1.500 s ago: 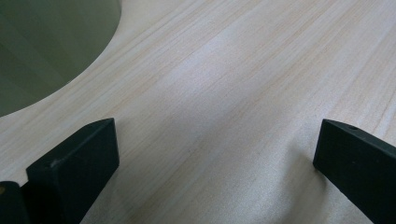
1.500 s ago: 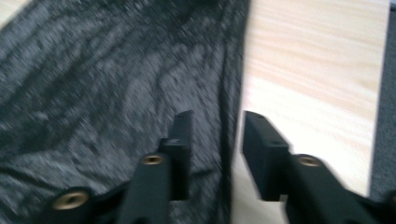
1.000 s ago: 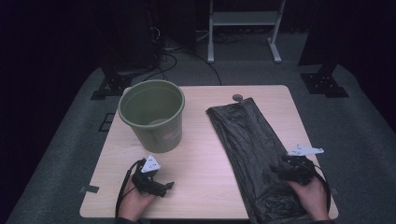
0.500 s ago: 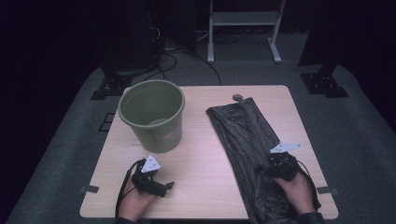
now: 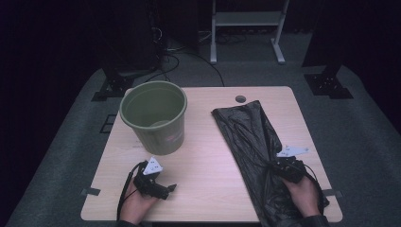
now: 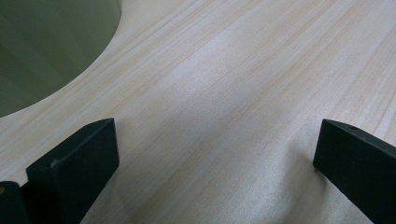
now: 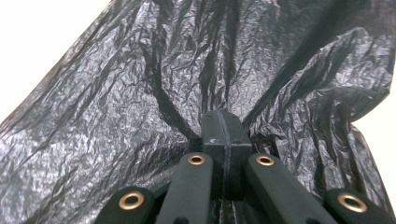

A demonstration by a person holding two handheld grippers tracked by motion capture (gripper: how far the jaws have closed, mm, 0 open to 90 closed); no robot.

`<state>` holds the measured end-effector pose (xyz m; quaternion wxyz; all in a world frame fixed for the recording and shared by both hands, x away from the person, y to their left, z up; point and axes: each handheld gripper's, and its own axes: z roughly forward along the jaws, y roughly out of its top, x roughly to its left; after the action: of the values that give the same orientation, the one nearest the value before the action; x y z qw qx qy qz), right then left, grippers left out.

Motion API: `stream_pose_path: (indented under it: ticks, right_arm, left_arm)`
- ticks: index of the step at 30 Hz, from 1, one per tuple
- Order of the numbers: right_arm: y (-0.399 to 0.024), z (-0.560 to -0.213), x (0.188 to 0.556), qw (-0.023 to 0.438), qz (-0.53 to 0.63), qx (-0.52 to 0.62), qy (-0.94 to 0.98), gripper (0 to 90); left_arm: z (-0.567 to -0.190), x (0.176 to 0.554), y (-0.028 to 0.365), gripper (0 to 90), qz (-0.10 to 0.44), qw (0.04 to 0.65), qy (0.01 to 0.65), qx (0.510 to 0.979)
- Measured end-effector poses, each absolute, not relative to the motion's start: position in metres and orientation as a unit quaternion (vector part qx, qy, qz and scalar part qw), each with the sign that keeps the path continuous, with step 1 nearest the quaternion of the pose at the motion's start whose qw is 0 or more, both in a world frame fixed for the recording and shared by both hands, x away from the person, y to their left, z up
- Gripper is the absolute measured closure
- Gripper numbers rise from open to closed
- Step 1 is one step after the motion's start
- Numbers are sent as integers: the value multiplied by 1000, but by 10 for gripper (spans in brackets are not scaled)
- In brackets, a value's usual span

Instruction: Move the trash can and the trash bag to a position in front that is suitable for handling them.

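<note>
A crumpled black plastic bag [image 5: 246,137] lies lengthwise on the right half of the wooden table [image 5: 208,189]. My right gripper [image 5: 274,165] rests on its near part. In the right gripper view its jaws [image 7: 222,116] have just been closing and now meet on a pinch of the bag [image 7: 116,116], with folds radiating from the tips. A green bucket [image 5: 153,116] stands upright at the back left. My left gripper [image 5: 171,188] lies on the bare wood in front of the bucket, its jaws [image 6: 215,158] wide open with nothing between them; the bucket's wall [image 6: 42,46] is close by.
A round cable hole [image 5: 240,99] sits near the table's far edge. Beyond the table are a metal rack [image 5: 246,28], floor cables and black stand bases [image 5: 328,80] [image 5: 113,87]. Bare wood lies between bucket and bag.
My right gripper slid a little to the left over the bag and shut on a pinch of it, drawing the plastic into folds. The left gripper stayed put.
</note>
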<state>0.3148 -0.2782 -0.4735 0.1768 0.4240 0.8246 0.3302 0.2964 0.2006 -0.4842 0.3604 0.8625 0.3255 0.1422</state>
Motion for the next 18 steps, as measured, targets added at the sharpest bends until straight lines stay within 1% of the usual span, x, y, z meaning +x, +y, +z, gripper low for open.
stream_pose_path:
  ticks: [6,7,9,10,11,12,13,14,15,16,18]
  right_arm:
    - [-298,-470,304,180,333,430,819,900]
    - [-307,-470,296,179,336,434,817,900]
    - [-311,-470,293,177,338,434,816,900]
    - [-318,-471,287,183,338,433,815,900]
    - [-321,-472,284,185,341,434,814,872]
    - [-321,-472,284,185,341,434,814,872]
    - [-325,-475,283,195,343,435,810,733]
    - [-327,-477,282,194,346,436,808,674]
    - [-327,-477,282,194,346,436,808,674]
    - [-331,-479,282,195,359,442,798,516]
    - [-332,-479,282,191,366,445,795,406]
  left_arm:
    - [-484,296,201,0,142,360,325,863]
    - [-484,296,201,0,142,360,325,862]
    - [-484,296,201,0,142,360,325,863]
    - [-484,296,201,0,142,360,325,863]
    - [-484,296,201,0,142,360,325,863]
    - [-484,296,201,0,142,360,325,863]
    - [-484,296,201,0,142,360,325,863]
    - [-484,296,201,0,142,360,325,863]
    - [-484,296,201,0,142,360,325,863]
    - [-484,296,201,0,142,360,325,863]
    - [-484,296,201,0,142,360,325,863]
